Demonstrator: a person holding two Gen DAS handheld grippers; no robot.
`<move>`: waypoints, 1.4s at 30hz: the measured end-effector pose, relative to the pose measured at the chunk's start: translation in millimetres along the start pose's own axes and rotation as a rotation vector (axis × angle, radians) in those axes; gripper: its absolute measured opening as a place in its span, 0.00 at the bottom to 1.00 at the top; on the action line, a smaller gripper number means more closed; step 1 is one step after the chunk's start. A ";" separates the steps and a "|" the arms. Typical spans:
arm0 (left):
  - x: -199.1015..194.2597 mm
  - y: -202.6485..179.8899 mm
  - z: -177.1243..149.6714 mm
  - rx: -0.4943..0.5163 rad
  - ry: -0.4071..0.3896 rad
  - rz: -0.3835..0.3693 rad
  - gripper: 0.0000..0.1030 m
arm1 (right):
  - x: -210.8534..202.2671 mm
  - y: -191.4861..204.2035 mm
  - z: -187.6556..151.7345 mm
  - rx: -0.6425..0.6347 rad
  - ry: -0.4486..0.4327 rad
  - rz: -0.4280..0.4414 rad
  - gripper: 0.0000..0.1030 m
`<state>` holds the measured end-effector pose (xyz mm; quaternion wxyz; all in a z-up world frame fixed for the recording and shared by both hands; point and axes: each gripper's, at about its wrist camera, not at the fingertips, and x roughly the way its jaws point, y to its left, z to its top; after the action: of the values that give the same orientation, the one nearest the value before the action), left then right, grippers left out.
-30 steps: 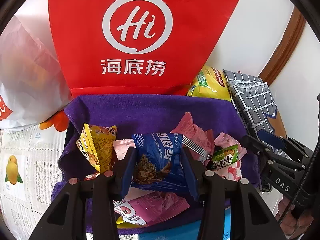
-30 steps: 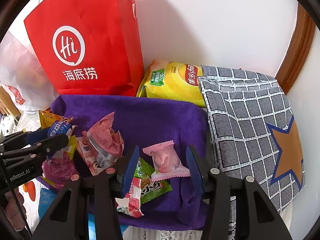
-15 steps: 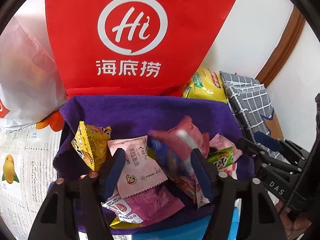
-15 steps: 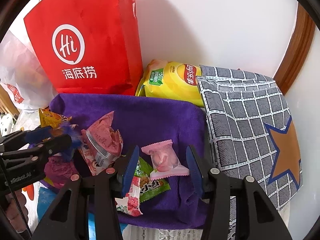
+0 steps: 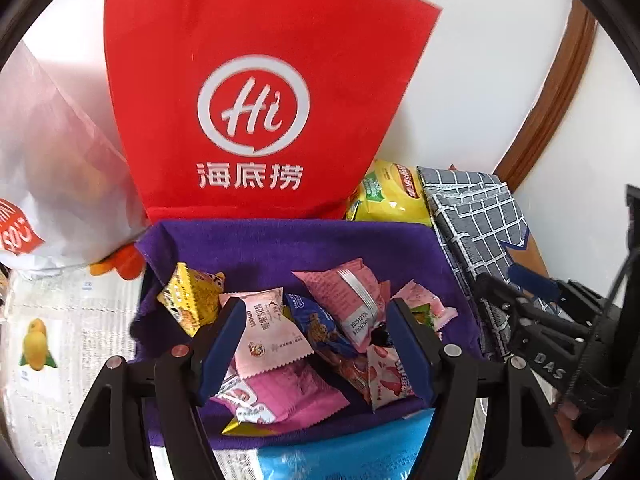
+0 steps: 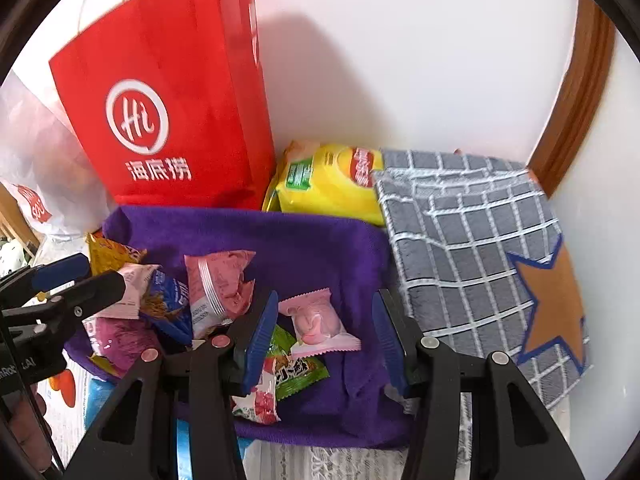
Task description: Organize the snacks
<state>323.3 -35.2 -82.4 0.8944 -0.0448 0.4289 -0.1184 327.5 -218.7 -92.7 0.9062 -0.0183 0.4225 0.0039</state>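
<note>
Your left gripper (image 5: 316, 344): jaws just opened, nothing gripped, blue foil snack packet (image 5: 316, 322) lying loose on pile below. Your right gripper (image 6: 324, 340): half open, empty, above pink wrapped candy (image 6: 316, 322). Purple cloth bin (image 5: 280, 240) holds most snacks; yellow chip bag (image 6: 328, 184) at 12 o'clock outside, unsorted.

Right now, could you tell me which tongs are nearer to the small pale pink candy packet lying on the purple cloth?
Right. The right tongs straddle the pale pink candy packet without touching; the left tongs hang open over the snack pile beside it.
</note>
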 end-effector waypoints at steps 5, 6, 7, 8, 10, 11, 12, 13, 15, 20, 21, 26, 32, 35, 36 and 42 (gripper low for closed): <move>-34.3 -8.4 -8.7 0.006 -0.036 0.032 0.77 | -37.5 -3.8 -9.5 0.038 -0.029 0.034 0.48; -39.9 -9.7 -12.6 0.004 -0.032 0.027 0.77 | -44.7 -4.1 -12.7 0.038 -0.030 0.036 0.48; -46.6 -11.9 -17.5 0.006 -0.031 0.023 0.77 | -54.9 -4.2 -17.2 0.038 -0.034 0.034 0.48; -55.4 -14.2 -23.8 0.010 -0.035 0.027 0.78 | -61.5 -3.9 -19.9 0.035 -0.039 0.032 0.48; -73.7 -17.4 -36.4 0.014 -0.050 0.044 0.80 | -81.9 -3.7 -28.6 0.033 -0.060 0.020 0.48; -82.3 -19.0 -42.3 0.014 -0.056 0.047 0.81 | -89.7 -3.9 -32.1 0.036 -0.067 0.020 0.48; -90.8 -20.1 -48.1 0.015 -0.058 0.046 0.82 | -98.6 -3.9 -36.2 0.038 -0.074 0.025 0.48; -100.4 -22.0 -54.4 0.017 -0.063 0.046 0.83 | -109.2 -3.8 -41.7 0.041 -0.082 0.033 0.49; -121.7 -26.5 -68.8 0.022 -0.085 0.051 0.84 | -133.6 -1.7 -55.9 0.041 -0.107 0.037 0.54; -171.5 -33.0 -107.3 0.030 -0.140 0.072 0.90 | -174.9 -0.6 -88.5 0.051 -0.119 0.032 0.57; -177.2 -34.0 -112.6 0.030 -0.145 0.075 0.91 | -182.7 -1.6 -97.2 0.058 -0.117 0.031 0.58; -212.3 -38.6 -146.4 0.035 -0.175 0.088 0.94 | -218.8 -6.8 -136.8 0.064 -0.150 -0.009 0.84; -246.4 -47.7 -175.6 0.047 -0.200 0.107 0.95 | -258.1 -9.0 -171.5 0.078 -0.202 -0.027 0.97; -258.9 -53.4 -183.3 0.062 -0.219 0.123 0.95 | -272.8 -12.9 -182.6 0.099 -0.210 -0.029 0.97; -262.8 -54.7 -185.5 0.063 -0.224 0.122 0.95 | -277.7 -14.2 -185.8 0.106 -0.213 -0.023 0.97; -269.0 -60.9 -194.6 0.063 -0.228 0.121 0.95 | -292.2 -14.6 -198.1 0.106 -0.230 -0.040 0.98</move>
<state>-1.1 -22.6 10.0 0.9438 -0.0036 0.3226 -0.0717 -11.7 -238.1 4.4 0.9482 0.0217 0.3151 -0.0342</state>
